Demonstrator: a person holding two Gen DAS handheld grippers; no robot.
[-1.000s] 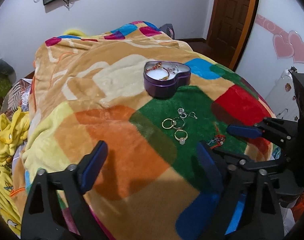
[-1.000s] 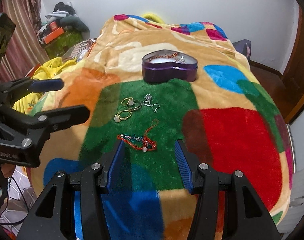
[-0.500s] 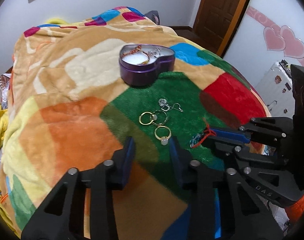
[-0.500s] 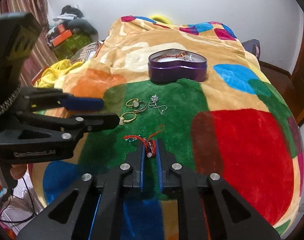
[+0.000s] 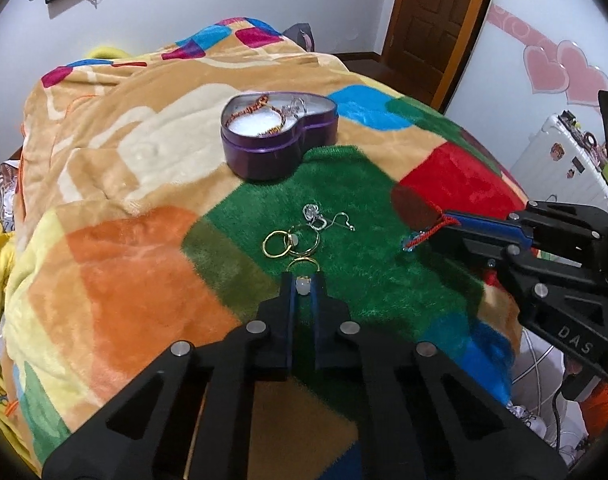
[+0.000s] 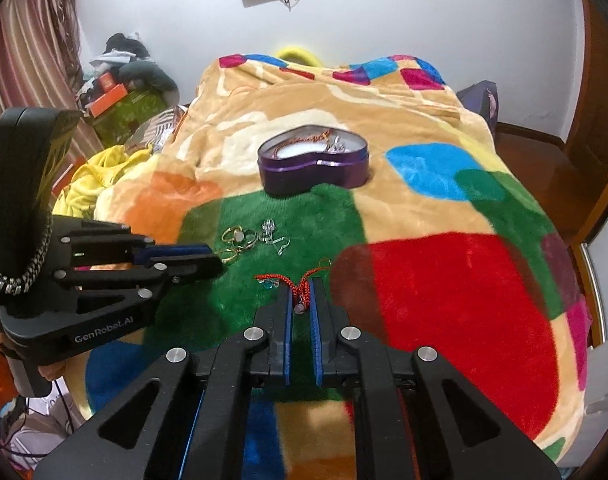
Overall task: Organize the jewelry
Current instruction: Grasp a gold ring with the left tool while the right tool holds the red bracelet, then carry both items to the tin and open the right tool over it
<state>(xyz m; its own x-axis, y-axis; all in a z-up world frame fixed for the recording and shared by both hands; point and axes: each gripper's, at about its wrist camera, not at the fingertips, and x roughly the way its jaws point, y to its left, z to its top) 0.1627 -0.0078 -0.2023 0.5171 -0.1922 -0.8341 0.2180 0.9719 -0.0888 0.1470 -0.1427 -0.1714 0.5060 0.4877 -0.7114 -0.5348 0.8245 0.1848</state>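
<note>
A purple heart-shaped tin (image 5: 278,152) stands open on the colourful blanket, with a braided bracelet and a silver piece inside; it also shows in the right wrist view (image 6: 313,166). On the green patch lie two gold rings (image 5: 290,242) and silver earrings (image 5: 323,218). My left gripper (image 5: 302,286) is shut on a gold ring with a pale stone (image 5: 302,276). My right gripper (image 6: 302,294) is shut on a red cord bracelet (image 6: 296,283), which also shows in the left wrist view (image 5: 427,234).
The blanket (image 5: 144,184) covers a bed and falls away at its front and right edges. A wooden door (image 5: 435,20) is at the back right. Yellow cloth (image 6: 88,184) and clutter lie left of the bed. A white case (image 5: 559,156) stands at right.
Both grippers have closed, the left on the stone ring and the right on the red bracelet. The left gripper moved forward to the ring.
</note>
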